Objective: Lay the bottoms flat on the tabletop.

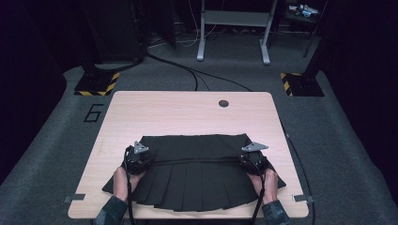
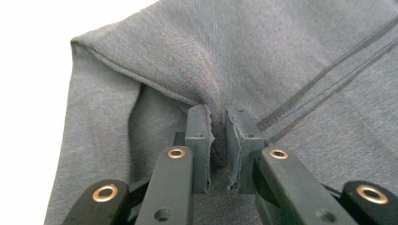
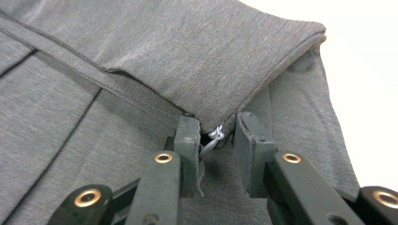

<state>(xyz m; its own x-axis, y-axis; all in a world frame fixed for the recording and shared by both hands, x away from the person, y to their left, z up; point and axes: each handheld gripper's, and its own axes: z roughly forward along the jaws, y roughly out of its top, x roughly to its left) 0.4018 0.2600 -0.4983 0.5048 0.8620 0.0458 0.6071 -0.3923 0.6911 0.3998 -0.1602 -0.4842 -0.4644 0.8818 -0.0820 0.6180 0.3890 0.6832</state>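
Dark grey carpet surrounds a pale wooden table (image 1: 187, 112), with black cables trailing across the floor toward 12 o'clock and a grey metal frame (image 1: 233, 28) standing beyond them. Two yellow-and-black striped bases (image 1: 96, 84) sit off the table's far corners, at about 10 and 2 o'clock. On the near half of the table lies a black pleated skirt (image 1: 197, 183), its pleats fanning toward 6 o'clock and its upper part folded over along a line between the two grippers. At the skirt's 9 o'clock edge the left gripper (image 1: 137, 159) has its jaws pinched on a bunched fold of the cloth, a thin ridge of fabric squeezed between the pads (image 2: 199, 136). At the 3 o'clock edge the right gripper (image 1: 253, 159) bites the folded corner, where a small white thread (image 3: 215, 135) shows between its pads
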